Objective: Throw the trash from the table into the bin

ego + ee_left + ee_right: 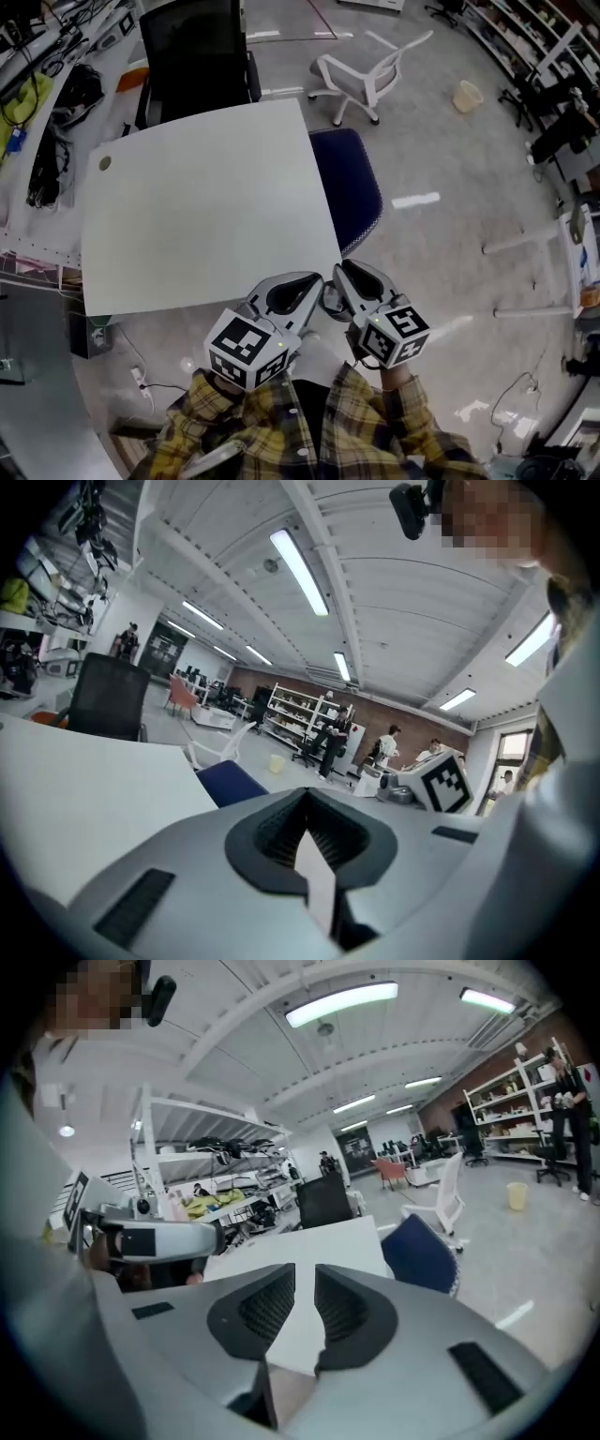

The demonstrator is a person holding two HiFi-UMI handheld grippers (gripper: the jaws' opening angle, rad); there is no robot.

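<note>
Bin [467, 96]: small and pale yellow, upright on the grey floor, well apart from the table [206, 206] and to the right of the white chair [361, 80]. Table: a white square top with a round cap [105, 163] near its far left corner. A blue chair [349, 187] is tucked against its right edge and a black chair [192, 52] stands at its far edge.

Both grippers are held side by side over the floor just off the table's near right corner, close to the person's plaid shirt [356, 422], and point toward the table.

Left gripper [302, 797]: the jaws meet at their tips, and only a pale sliver shows through the gap behind them. Nothing is pinched.

Right gripper [304, 1274]: the jaws stand slightly apart and parallel. The narrow slot between the ribbed pads [267, 1307] is empty, and the table top shows through it.
</note>
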